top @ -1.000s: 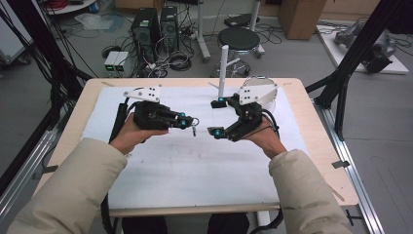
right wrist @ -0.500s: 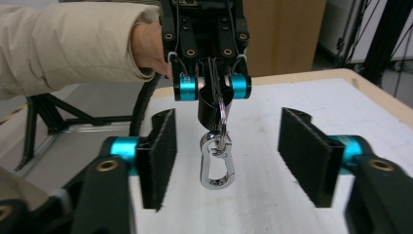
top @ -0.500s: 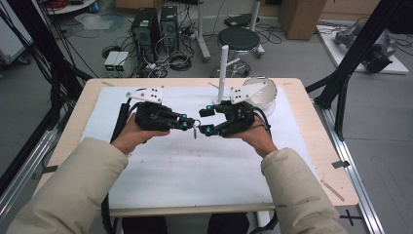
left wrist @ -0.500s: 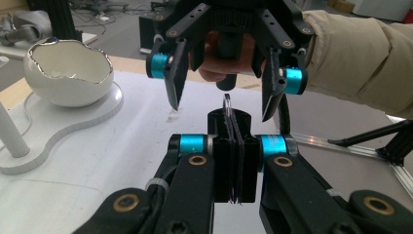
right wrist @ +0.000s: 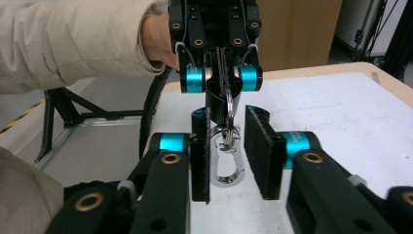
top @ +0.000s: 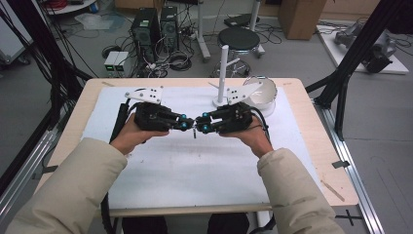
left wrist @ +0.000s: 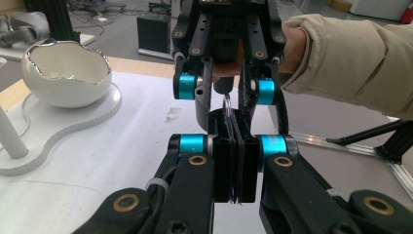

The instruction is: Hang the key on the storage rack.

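My left tongs have their jaws pressed together on a thin metal ring whose edge sticks up between them. The other tongs face mine from just beyond, jaws parted either side of that ring, held by a hand in a beige sleeve. White eggshell-shaped bowl sits far left on a white stand, on the white-covered bench.

The light is even and soft, and seems to come from above; the white table cover is bright but not burnt out. Shadows under the hands are weak. The high view is a little grainy, and its edges bend slightly. In both gripper views the near jaws are sharp, the background softer. The white bowl shows small glare on its rim.
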The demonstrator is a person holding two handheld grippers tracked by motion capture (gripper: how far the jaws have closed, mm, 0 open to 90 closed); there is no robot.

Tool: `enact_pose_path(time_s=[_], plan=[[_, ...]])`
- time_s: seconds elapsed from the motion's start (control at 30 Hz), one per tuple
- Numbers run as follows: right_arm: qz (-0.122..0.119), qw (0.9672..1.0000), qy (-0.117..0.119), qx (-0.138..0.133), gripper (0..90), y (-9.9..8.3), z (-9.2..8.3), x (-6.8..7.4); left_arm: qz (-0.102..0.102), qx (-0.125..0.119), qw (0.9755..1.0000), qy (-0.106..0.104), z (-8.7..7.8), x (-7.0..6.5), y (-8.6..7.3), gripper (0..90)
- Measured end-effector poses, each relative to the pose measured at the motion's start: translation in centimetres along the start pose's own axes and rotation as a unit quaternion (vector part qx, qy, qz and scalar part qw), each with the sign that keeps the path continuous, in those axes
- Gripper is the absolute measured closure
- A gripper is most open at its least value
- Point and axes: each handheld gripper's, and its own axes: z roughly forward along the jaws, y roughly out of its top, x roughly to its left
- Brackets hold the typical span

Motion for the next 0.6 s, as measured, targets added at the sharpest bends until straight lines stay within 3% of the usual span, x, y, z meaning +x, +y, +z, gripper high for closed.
enact_pose_path(time_s=[0.3, 0.6], plan=[[-0.003, 0.9999, -0.008, -0.006, 86.3, -0.03, 0.0, 0.31, 0.001, -0.001, 1.0, -0.001, 0.03, -0.06, -0.02, 88.2], [0.006, 0.9999, -0.012, 0.007, 88.7, 0.03, 0.14, 0.63, 0.001, -0.005, 1.0, -0.002, -0.03, -0.11, -0.37, 88.1]])
